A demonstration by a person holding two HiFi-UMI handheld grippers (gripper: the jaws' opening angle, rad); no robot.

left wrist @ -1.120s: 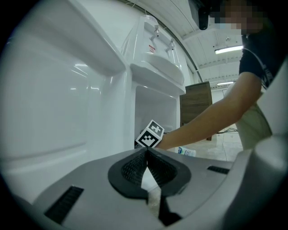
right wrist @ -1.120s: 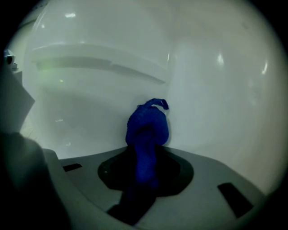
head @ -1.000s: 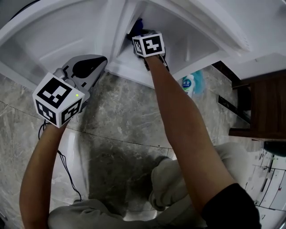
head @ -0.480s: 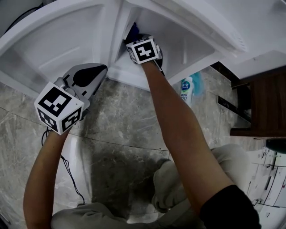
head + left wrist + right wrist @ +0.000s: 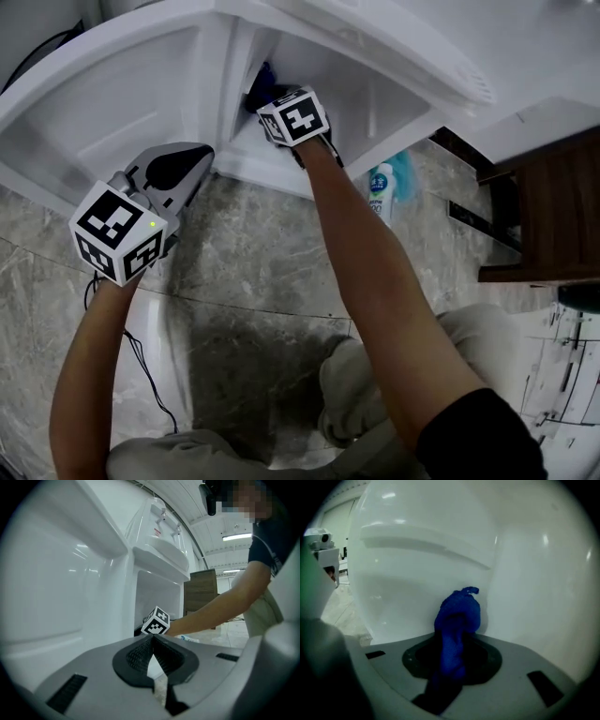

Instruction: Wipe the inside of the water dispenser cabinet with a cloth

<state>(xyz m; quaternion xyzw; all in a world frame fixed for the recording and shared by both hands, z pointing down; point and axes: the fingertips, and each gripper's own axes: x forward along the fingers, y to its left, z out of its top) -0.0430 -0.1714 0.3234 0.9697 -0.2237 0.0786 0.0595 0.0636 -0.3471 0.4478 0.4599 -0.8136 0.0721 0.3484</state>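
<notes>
The right tool [image 5: 452,645] has its jaws clamped on a blue cloth [image 5: 457,611]. The cloth runs back between the pads, and its bunched end sticks out past the tips. The left tool [image 5: 152,641] has its jaws closed tip to tip with nothing between them.

The white water dispenser [image 5: 161,536] stands with its lower cabinet [image 5: 384,89] open, and the right tool reaches into it at the left side. The cloth lies ahead of that tool, close up against the white inner wall near a corner. Whether it presses on the wall cannot be told.

The open door [image 5: 103,94] swings out to the left. The left tool sits low just beside the door's inner edge, outside the cabinet and well apart from the cloth.

The floor [image 5: 253,244] below is grey marbled tile. A dark wooden piece of furniture [image 5: 544,216] stands to the right. A small white bottle with a blue label [image 5: 380,192] lies on the floor beside the cabinet's right corner. A thin black cable [image 5: 141,361] trails across the floor under the left arm.
</notes>
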